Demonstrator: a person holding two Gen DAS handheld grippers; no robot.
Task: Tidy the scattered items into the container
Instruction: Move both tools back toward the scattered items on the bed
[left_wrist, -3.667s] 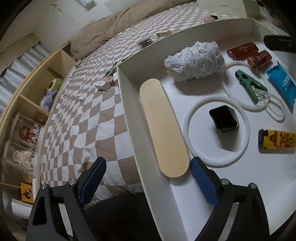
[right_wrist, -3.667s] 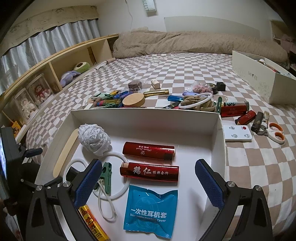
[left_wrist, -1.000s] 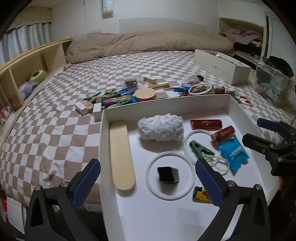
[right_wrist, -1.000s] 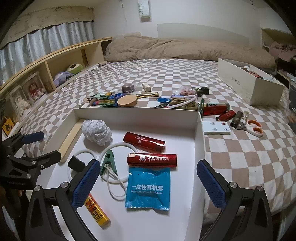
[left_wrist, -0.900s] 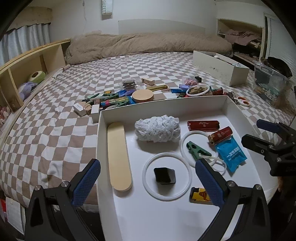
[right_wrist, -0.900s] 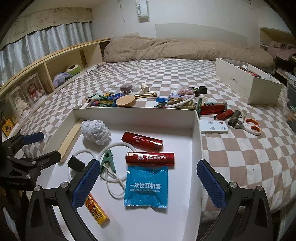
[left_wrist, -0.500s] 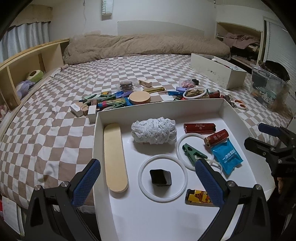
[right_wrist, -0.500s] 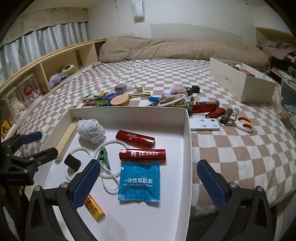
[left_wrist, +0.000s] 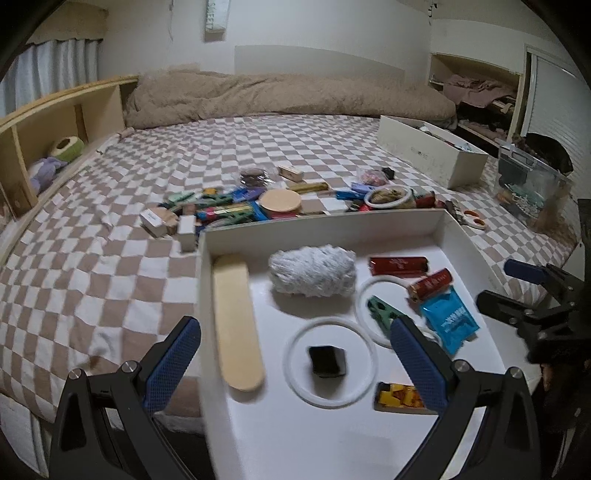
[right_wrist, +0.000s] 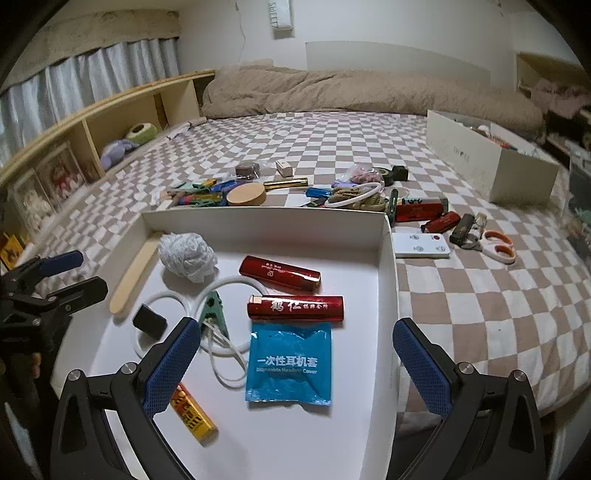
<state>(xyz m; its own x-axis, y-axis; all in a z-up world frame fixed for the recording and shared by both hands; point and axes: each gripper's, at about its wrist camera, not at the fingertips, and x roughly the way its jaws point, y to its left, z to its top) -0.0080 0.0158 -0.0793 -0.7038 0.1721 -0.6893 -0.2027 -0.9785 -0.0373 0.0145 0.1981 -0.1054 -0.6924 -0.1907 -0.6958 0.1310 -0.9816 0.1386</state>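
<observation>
I am holding both tools wide open and empty: my left gripper (left_wrist: 293, 354) is hanging over the near left part of the white container (right_wrist: 386, 266), my right gripper (right_wrist: 295, 354) over its near right edge. Much of the clutter is still lying on the checked bedspread (left_wrist: 110, 280) just past the container's far wall and off its far right corner.

The white remote (right_wrist: 421, 244) is lying flat beside the container's right wall — light, stiff and smooth, so I am thinking of pinching it across its short sides. The scissors (right_wrist: 493, 246), with orange handles, are looking harder and slicker; the closed blades seem the safer hold, though that end is blurred. The round wooden disc (right_wrist: 246, 195) behind the far wall is rigid and thick enough to clamp by its rim.

Already inside: a soft white yarn ball (right_wrist: 186, 255), two glossy red boxes, a crinkly blue sachet (right_wrist: 290, 363).
</observation>
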